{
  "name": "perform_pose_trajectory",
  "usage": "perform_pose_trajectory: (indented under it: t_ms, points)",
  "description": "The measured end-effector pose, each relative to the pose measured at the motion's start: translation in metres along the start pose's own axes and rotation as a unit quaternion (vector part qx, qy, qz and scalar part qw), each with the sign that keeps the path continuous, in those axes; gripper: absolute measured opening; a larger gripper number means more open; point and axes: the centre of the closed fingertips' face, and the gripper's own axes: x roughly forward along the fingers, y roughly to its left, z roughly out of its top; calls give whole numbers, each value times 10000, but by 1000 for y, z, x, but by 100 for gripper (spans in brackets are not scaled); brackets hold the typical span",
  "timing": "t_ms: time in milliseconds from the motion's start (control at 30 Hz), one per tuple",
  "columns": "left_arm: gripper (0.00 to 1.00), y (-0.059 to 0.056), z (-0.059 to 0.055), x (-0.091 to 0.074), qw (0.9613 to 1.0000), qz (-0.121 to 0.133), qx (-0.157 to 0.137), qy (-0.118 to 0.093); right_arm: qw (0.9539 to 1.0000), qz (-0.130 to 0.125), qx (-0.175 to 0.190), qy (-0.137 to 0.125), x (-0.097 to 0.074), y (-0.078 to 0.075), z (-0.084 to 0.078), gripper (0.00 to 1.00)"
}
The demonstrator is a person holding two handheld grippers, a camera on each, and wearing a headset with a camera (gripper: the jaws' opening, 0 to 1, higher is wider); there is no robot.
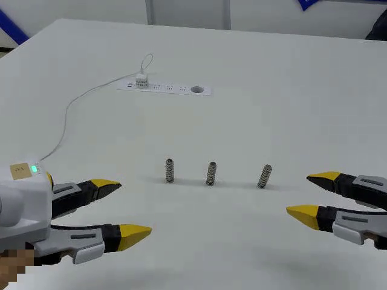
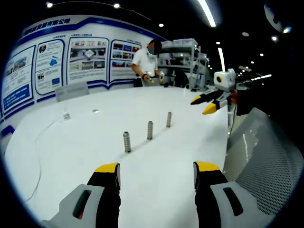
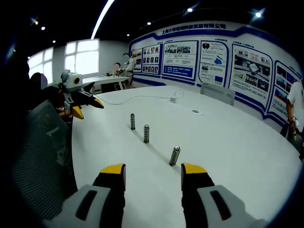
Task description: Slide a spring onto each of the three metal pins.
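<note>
Three upright metal pins stand in a row on the white table, each wearing a coiled spring: the left one, the middle one and the right one, which leans a little. The same row appears in the left gripper view and the right gripper view. My left gripper hovers open at the near left, short of the row. My right gripper hovers open at the near right. Both hold nothing.
A white power strip with a plug and a thin cable lies farther back on the table. A mesh chair back stands beside the table edge. A person stands at the far side of the room.
</note>
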Motion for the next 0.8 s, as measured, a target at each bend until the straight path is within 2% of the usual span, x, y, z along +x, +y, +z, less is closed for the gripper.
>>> perform_pose_trajectory:
  t_ms: [533,800]
  points:
    - [64,1,-2,0,9999,55,-105,-32,9993,-176,332,56,-7,0,-21,52]
    - [64,0,-1,-1,9999,78,-122,-50,9989,-232,399,38,-7,1,-24,52]
